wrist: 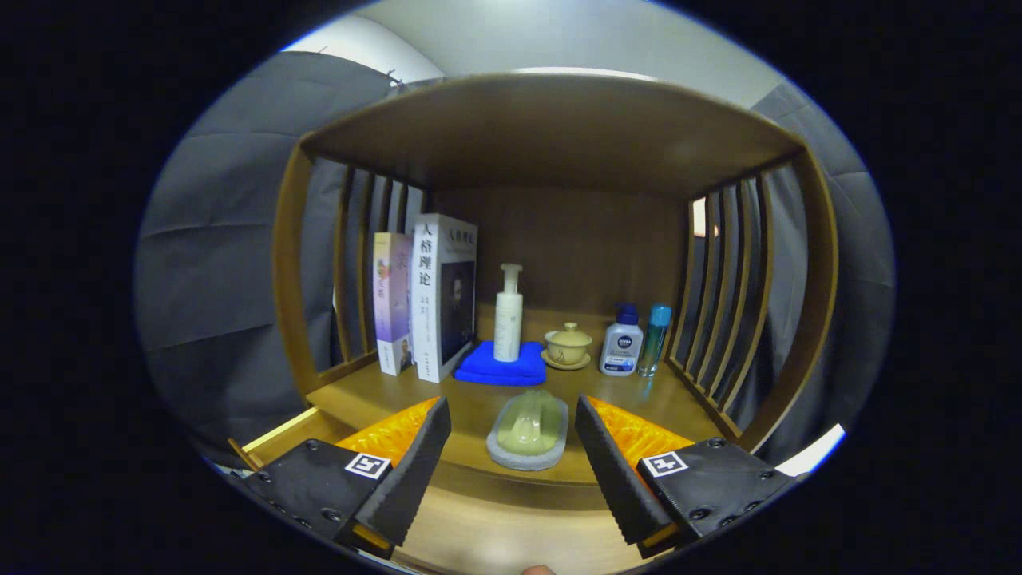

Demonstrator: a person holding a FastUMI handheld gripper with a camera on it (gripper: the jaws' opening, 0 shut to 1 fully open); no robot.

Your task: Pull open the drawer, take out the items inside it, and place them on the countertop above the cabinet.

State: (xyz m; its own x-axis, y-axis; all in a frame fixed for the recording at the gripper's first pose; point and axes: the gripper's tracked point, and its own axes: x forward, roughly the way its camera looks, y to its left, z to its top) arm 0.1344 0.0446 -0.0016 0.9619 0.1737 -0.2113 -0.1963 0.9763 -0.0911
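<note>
A pale green soap bar on a grey dish [528, 431] rests on the wooden countertop [471, 403], near its front edge. My gripper [512, 419] is open, and the dish lies between its fingertips [435, 423] without either one touching it. Below the countertop the drawer [275, 439] stands pulled out; its pale rim shows to the left of the left finger. The drawer's inside is hidden behind the fingers.
Further back on the countertop stand two books [427, 299], a white pump bottle [508, 315] on a folded blue cloth [503, 366], a lidded tea cup on a saucer [568, 346], a white lotion bottle [621, 342] and a slim teal bottle [655, 339]. Slatted wooden side walls and a shelf overhead enclose the space.
</note>
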